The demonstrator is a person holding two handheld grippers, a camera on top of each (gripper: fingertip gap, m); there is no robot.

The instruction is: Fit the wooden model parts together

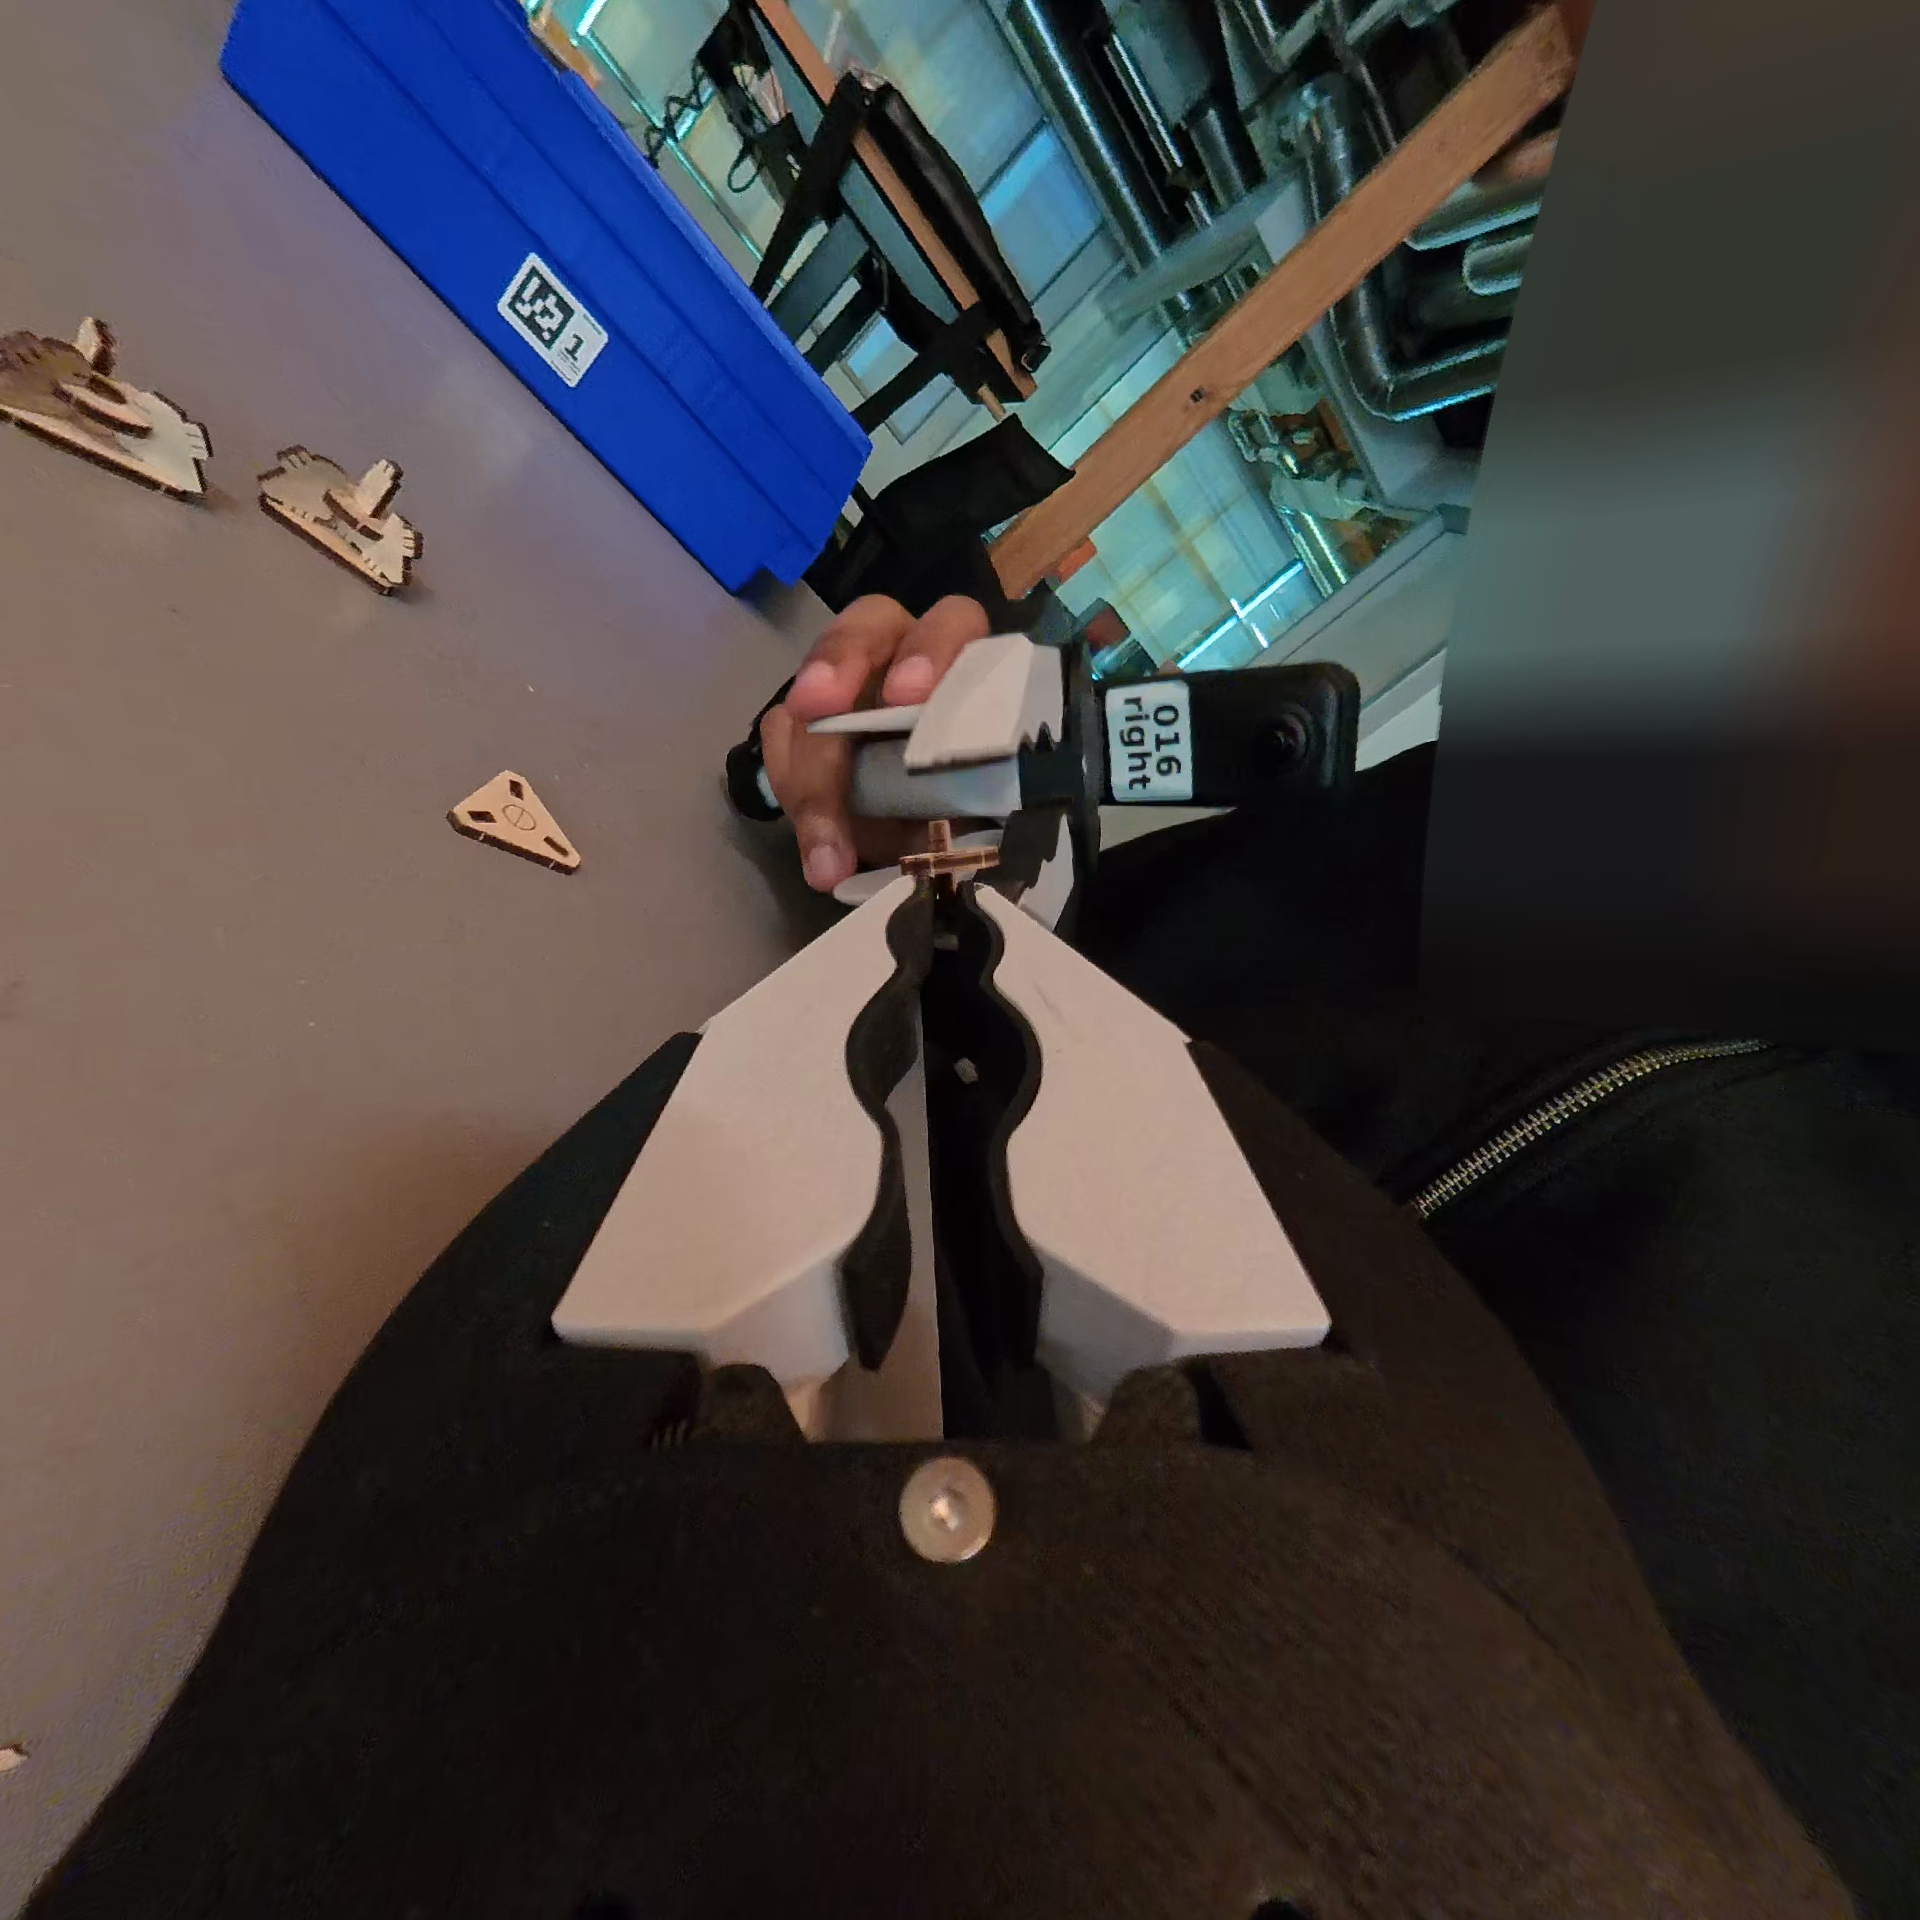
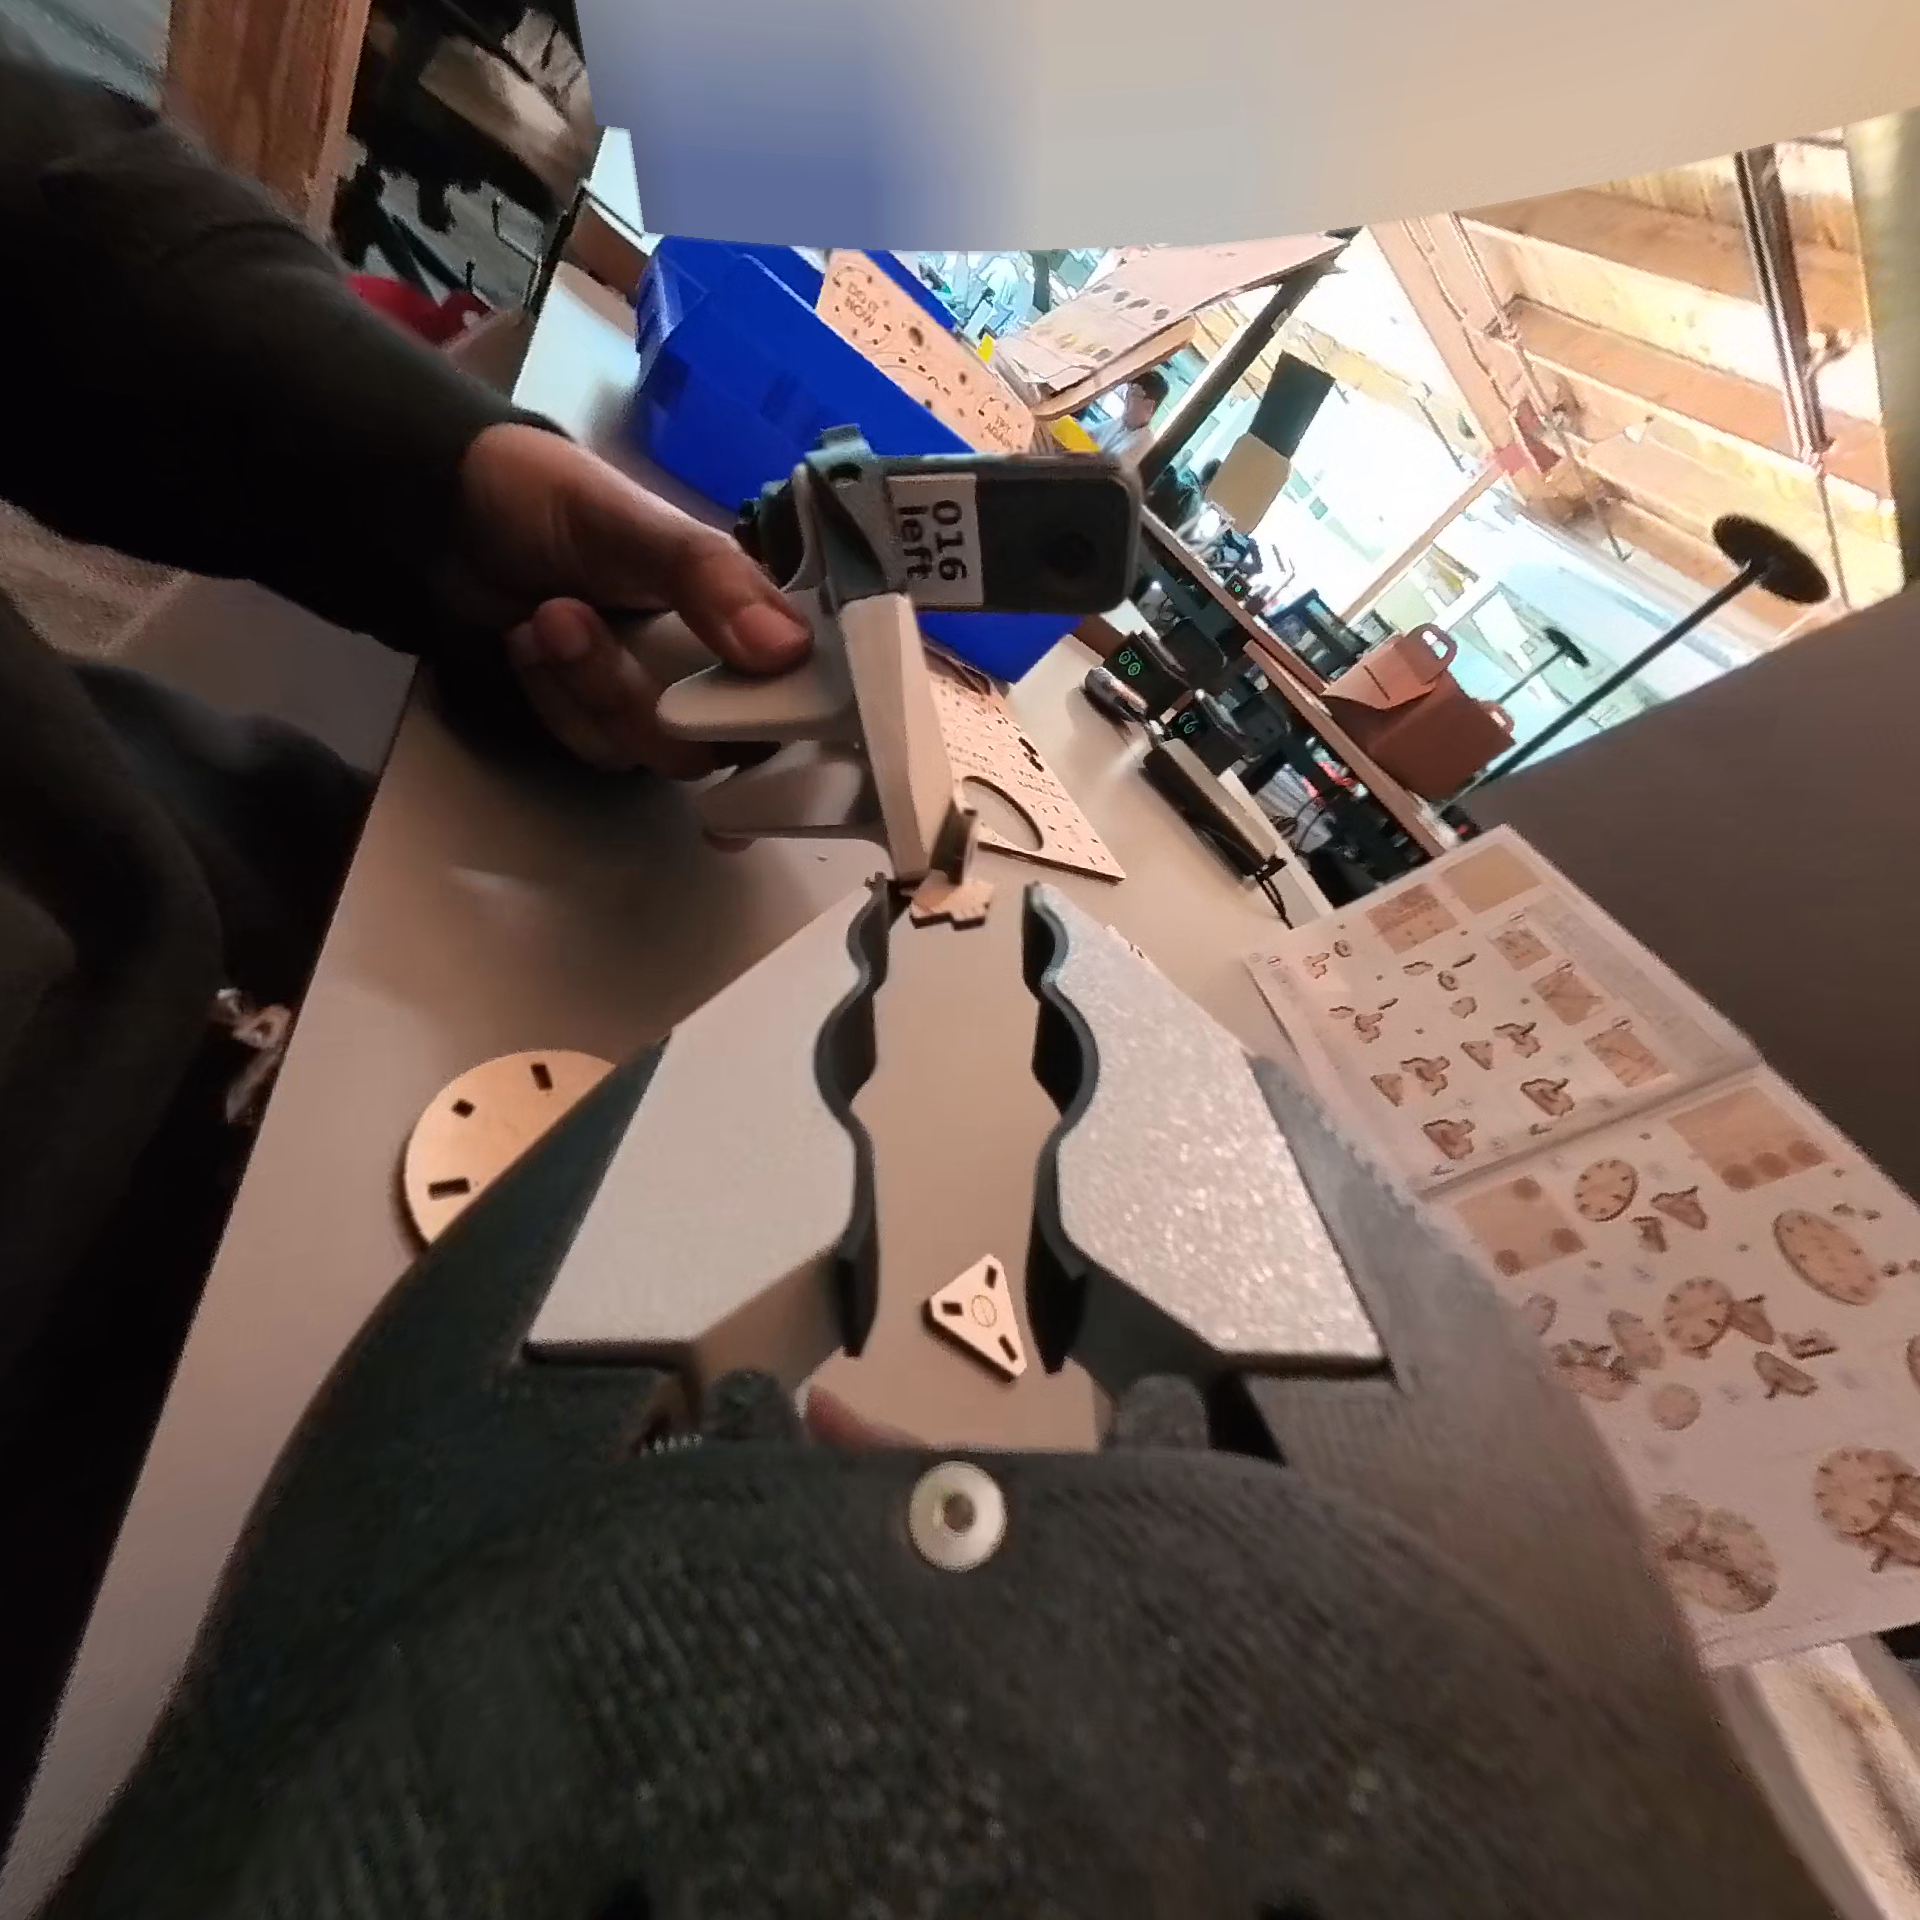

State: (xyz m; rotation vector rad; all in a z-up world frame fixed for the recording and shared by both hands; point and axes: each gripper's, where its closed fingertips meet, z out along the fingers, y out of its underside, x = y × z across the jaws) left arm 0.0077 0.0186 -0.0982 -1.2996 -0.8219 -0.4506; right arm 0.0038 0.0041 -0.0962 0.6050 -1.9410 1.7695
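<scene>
My left gripper [image 1: 940, 899] is shut on a small cross-shaped wooden part [image 1: 945, 860] and holds it at its fingertips above the grey table [image 1: 312, 1039]. The right wrist view shows the left gripper [image 2: 920, 868] coming down onto the same part [image 2: 948, 906]. My right gripper [image 2: 951, 914] is open. The part stands between its pads, and the right pad [image 2: 1039, 914] is clear of it. The right gripper also shows in the left wrist view [image 1: 1003, 821], just beyond the part. A triangular wooden piece [image 1: 514, 831] lies on the table and shows between my right fingers [image 2: 979, 1317].
Two part-built wooden assemblies [image 1: 104, 410] [image 1: 343, 520] lie at the far left. A blue bin [image 1: 540, 281] stands at the back. A round slotted disc [image 2: 488, 1132], a cut-out wooden sheet [image 2: 1039, 831] and a printed picture sheet [image 2: 1558, 1143] lie on the table. My left and right fingertips are right by each other.
</scene>
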